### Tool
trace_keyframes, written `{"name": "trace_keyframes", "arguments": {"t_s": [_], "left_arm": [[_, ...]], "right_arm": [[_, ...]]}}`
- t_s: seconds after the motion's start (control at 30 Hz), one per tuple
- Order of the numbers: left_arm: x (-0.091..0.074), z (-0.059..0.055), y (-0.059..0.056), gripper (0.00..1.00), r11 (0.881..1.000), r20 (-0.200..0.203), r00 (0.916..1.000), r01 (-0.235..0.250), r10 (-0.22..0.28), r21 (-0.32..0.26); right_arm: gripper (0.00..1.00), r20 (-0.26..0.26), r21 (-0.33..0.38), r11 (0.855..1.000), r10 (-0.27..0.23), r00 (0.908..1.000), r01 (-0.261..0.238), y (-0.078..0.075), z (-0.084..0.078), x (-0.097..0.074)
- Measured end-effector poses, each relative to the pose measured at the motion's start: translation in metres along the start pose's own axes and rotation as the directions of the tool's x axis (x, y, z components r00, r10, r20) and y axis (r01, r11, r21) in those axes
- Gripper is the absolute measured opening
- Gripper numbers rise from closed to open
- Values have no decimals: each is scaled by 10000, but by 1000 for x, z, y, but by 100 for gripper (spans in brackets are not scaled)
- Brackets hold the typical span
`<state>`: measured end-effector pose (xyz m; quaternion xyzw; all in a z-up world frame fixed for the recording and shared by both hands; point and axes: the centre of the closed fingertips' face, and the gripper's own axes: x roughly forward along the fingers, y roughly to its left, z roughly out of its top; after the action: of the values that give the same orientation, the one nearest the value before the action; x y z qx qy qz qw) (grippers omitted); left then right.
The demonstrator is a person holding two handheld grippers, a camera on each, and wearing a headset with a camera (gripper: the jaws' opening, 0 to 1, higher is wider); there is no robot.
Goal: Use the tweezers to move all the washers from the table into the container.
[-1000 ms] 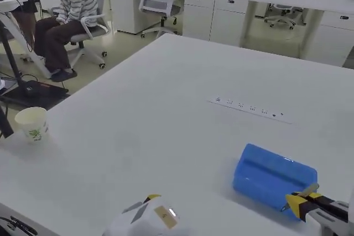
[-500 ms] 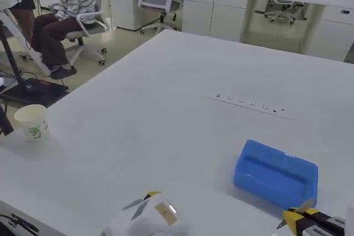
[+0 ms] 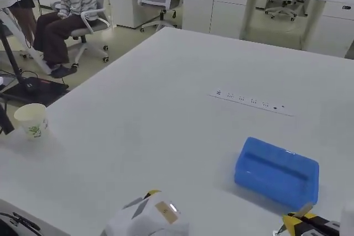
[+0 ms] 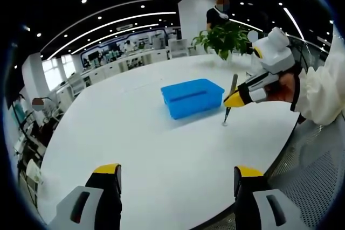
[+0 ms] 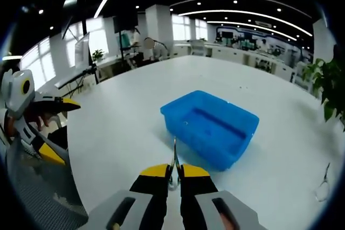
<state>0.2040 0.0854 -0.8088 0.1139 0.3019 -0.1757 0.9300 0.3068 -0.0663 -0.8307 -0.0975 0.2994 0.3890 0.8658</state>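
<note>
Right hand-held gripper clamped on the tweezers beside the container; left hand-held gripper spread wide, empty.

The right gripper is cut off at the bottom of the head view. The row of tiny things on the table is too small to name.

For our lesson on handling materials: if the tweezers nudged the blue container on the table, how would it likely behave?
The blue container looks like moulded plastic, so it is probably light and would likely slide on the smooth white table. It is low and wide, so tipping seems unlikely. Its walls look fairly stiff.
</note>
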Motion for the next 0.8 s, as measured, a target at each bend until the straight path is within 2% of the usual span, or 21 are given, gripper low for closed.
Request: {"name": "trace_keyframes", "arguments": {"t_s": [0.13, 0.37, 0.67, 0.8], "left_arm": [[0, 0, 0, 88, 10000, -26, 10000, 24, -24, 13], [0, -1, -1, 87, 10000, -45, 10000, 30, -30, 36], [0, -1, 0, 87, 10000, -46, 10000, -17, 18, 56], [-1, 0, 0, 87, 10000, -32, 10000, -10, 11, 68]], "right_arm": [[4, -112, -93, 10000, -38, 9999, 37, 4, -3, 0], [4, -3, -79, 9999, -85, 10000, 85, 6, -1, -2], [3, 139, -503, 9986, -180, 9997, 186, 9, -1, -2], [2, -8, -428, 9990, -85, 10000, 85, 8, -1, -3]]}}
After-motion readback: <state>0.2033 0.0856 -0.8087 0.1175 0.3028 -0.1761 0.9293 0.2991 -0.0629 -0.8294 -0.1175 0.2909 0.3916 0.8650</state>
